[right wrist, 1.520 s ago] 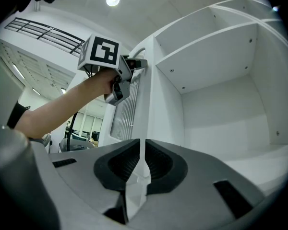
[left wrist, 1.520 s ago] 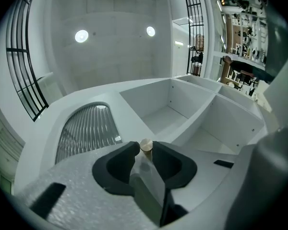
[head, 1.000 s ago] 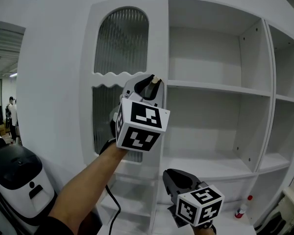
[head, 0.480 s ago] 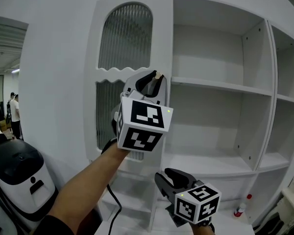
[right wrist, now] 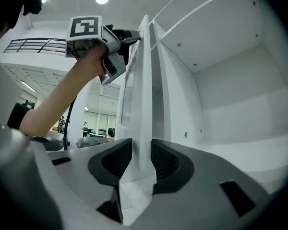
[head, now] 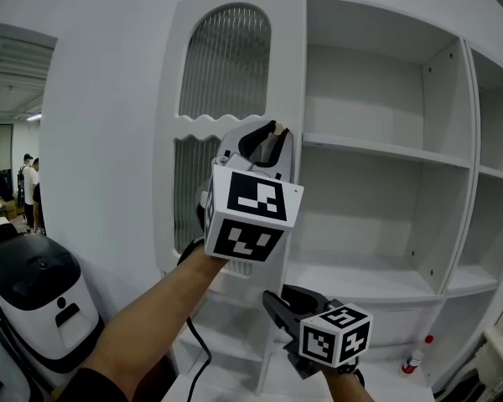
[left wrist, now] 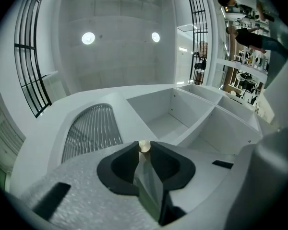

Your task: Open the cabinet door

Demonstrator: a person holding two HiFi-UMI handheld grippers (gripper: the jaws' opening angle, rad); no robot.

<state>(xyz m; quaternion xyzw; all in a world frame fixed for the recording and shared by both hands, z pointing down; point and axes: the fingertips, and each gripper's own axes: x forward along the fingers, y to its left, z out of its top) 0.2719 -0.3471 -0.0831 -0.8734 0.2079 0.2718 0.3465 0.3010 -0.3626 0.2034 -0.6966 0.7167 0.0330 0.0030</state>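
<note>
The white cabinet door (head: 172,141) with arched ribbed glass (head: 226,74) stands swung out from the cabinet. My left gripper (head: 268,141) is raised at the door's free edge, shut on the small brass knob (head: 278,127). In the left gripper view the knob (left wrist: 144,146) sits at the tips of the left gripper (left wrist: 145,162). Lower down, my right gripper (head: 277,301) meets the same edge. Its jaws have just been opening. In the right gripper view the door's edge (right wrist: 145,104) stands between the jaws of the right gripper (right wrist: 141,157), closely flanked.
Open white shelves (head: 377,149) fill the cabinet to the right of the door. A white and black machine (head: 33,300) stands at the lower left. A red-capped bottle (head: 415,358) sits at the lower right. A black cable (head: 193,350) hangs below my left arm. People (head: 29,182) stand far off at left.
The door's free edge and my left gripper have shifted slightly to the right. My right gripper has moved left, onto the door's lower edge.
</note>
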